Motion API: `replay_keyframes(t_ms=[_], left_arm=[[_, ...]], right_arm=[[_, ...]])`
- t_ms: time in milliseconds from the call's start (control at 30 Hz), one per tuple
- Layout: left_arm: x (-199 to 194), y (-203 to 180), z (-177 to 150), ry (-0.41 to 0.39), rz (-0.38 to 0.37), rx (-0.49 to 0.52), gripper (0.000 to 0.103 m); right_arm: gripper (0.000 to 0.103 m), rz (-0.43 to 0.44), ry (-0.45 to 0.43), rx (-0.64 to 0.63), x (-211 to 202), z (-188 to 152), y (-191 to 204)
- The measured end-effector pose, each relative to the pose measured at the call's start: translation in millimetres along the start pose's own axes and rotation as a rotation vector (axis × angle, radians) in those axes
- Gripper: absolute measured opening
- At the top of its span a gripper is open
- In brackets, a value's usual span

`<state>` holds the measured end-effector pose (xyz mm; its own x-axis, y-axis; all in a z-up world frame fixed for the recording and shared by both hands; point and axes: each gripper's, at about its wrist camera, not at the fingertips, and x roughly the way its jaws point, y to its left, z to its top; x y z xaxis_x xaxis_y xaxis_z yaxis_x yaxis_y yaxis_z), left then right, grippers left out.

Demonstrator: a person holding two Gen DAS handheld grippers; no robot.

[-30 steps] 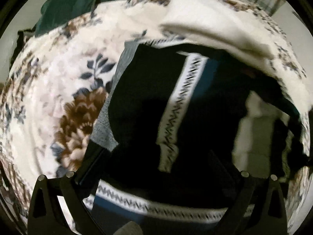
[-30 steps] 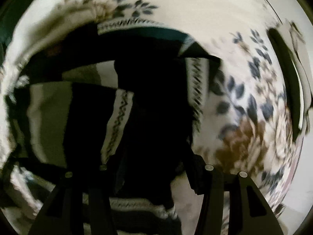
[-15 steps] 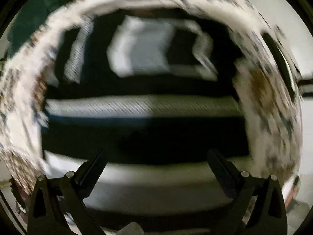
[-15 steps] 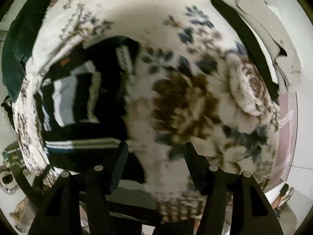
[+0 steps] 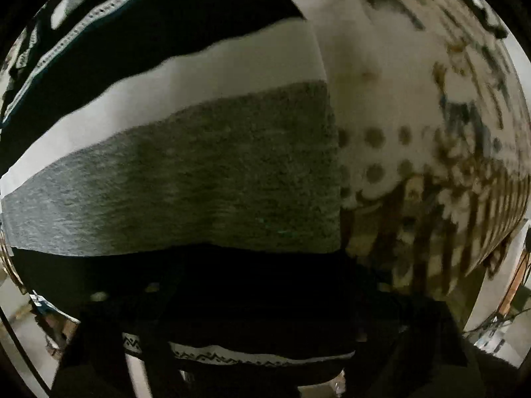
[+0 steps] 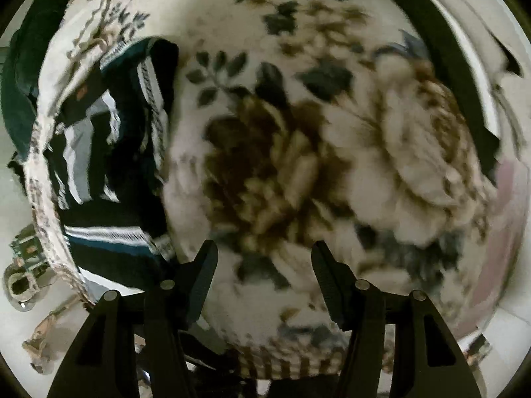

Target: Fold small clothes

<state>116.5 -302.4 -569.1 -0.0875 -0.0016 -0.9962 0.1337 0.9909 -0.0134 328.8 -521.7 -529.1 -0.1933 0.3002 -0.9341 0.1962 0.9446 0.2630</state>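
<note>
A striped knit garment (image 5: 205, 172) with black, white and grey bands fills the left wrist view, lying on a floral blanket (image 5: 415, 99). My left gripper (image 5: 259, 338) sits low at the garment's near edge; dark cloth covers its fingers, so I cannot tell how the jaws stand. In the right wrist view the same garment (image 6: 109, 152) lies at the far left of the blanket (image 6: 298, 172). My right gripper (image 6: 264, 265) is open and empty over the bare blanket, to the right of the garment.
A dark green cloth (image 6: 16, 93) lies past the blanket's far left edge. A dark band and white ledge (image 6: 441, 36) run along the upper right. Small objects (image 6: 23, 278) sit on the floor at lower left.
The left gripper has dropped close onto the garment's near edge, which now covers its fingers. The right gripper has drifted further right over the blanket, away from the garment.
</note>
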Motion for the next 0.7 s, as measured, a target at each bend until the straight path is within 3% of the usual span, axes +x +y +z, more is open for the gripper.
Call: replay_keyframes(t_ms=[33, 100, 367, 500, 633, 667, 700], left_arm=[[-7, 3, -1, -0.022, -0.001, -0.003, 0.022], [-19, 10, -4, -0.048, -0.016, -0.018, 0.011], [-76, 38, -15, -0.147, -0.03, -0.093, 0.008], [-102, 46, -19, -0.188, -0.023, -0.122, 0.008], [-109, 60, -30, -0.207, -0.038, -0.158, 0.008], [-113, 63, -32, -0.213, -0.038, -0.161, 0.008], [-117, 67, -34, -0.22, -0.038, -0.163, 0.008]], right_arm=[[0.061, 0.025, -0.002, -0.005, 4, 10, 4], [0.061, 0.079, -0.01, -0.004, 10, 33, 12], [0.061, 0.256, -0.074, 0.113, 32, 131, 30], [0.061, 0.342, -0.013, 0.183, 59, 161, 29], [0.059, 0.441, 0.074, 0.218, 91, 168, 41], [0.053, 0.448, 0.073, 0.212, 94, 168, 47], [0.025, 0.448, 0.066, 0.207, 94, 166, 51]])
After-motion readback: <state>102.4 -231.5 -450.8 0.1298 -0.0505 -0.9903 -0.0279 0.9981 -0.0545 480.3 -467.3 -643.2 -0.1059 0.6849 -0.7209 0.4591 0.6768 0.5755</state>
